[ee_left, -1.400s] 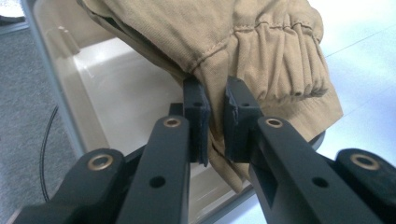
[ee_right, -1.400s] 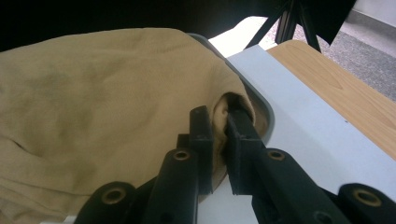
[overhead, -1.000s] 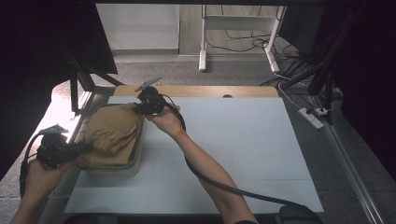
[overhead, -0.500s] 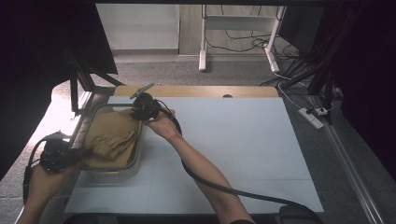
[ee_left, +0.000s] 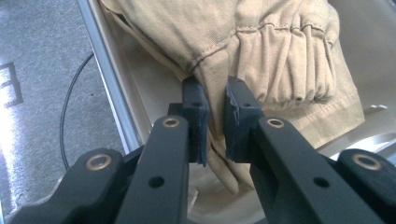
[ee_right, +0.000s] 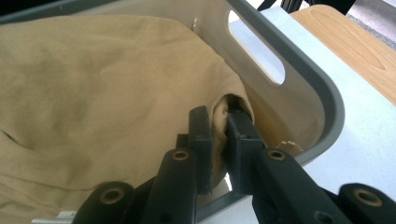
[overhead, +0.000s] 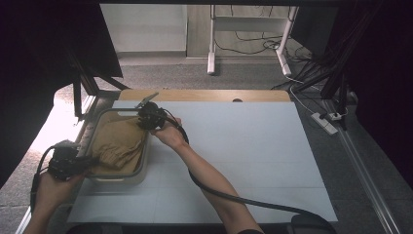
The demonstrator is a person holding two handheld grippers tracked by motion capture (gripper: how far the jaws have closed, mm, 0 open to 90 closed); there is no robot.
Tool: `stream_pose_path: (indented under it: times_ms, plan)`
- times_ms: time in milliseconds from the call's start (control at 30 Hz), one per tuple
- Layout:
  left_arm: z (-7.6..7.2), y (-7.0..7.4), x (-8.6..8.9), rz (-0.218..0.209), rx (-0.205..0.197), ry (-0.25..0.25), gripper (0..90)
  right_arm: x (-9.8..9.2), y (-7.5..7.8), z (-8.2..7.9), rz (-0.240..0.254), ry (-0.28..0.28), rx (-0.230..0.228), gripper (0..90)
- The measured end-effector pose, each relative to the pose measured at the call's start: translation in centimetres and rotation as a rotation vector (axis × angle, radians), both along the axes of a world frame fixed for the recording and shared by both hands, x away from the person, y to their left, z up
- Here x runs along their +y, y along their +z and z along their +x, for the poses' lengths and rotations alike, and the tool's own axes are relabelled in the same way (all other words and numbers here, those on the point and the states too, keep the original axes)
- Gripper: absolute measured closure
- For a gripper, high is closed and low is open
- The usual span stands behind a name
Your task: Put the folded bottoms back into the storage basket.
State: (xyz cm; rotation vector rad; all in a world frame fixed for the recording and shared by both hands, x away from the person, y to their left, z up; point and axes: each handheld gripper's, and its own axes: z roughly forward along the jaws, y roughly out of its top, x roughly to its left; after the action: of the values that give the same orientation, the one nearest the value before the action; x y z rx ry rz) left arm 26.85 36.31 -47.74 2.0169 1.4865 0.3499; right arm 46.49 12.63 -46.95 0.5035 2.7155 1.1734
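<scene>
High view: the tan garment (overhead: 117, 145) lies in the grey bin (overhead: 127, 176) at the surface's left edge. Left tool (ee_left: 215, 122) and right tool (ee_right: 219, 140) each pinch a fold; thin bites could slip, or drag the bin.

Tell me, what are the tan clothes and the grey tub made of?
The tan clothes look like woven cotton, matte: visible stitching, gathered elastic cuff and soft folds. The grey tub looks like moulded plastic, smooth with a slight sheen, rounded rim and a cut-out handle slot.
</scene>
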Motion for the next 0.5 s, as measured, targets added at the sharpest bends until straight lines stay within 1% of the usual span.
stream_pose_path:
  times_ms: [100, 167, 233, 300, 367, 433, 500]
  plan:
    - [0.0, -0.2, -0.1, 0.009, 0.002, -0.001, 79.4, 0.2, -0.3, -0.1, -0.011, 0.001, -0.006, 81.0]
    - [0.0, -0.2, -0.1, 0.010, 0.000, -0.002, 78.7, 0.2, -0.4, -0.1, -0.010, 0.000, -0.009, 79.4]
    - [-0.1, -0.2, -0.1, 0.015, -0.005, 0.001, 75.6, 0.3, -0.4, -0.1, -0.008, -0.006, -0.013, 73.9]
    - [-0.2, 0.0, 0.0, 0.015, -0.024, 0.011, 73.8, 0.3, -0.5, -0.1, -0.005, -0.009, -0.024, 65.8]
    - [-0.4, 0.4, 0.3, -0.004, -0.048, 0.016, 67.2, 0.3, -0.3, -0.1, 0.014, -0.025, -0.034, 59.9]
    - [-0.6, 0.8, 0.4, -0.013, -0.062, 0.022, 64.0, 0.1, 0.0, 0.0, 0.023, -0.023, -0.031, 57.7]
    - [-0.7, 1.1, 0.3, -0.019, -0.071, 0.017, 58.6, 0.1, 0.3, 0.0, 0.031, -0.028, -0.035, 55.6]
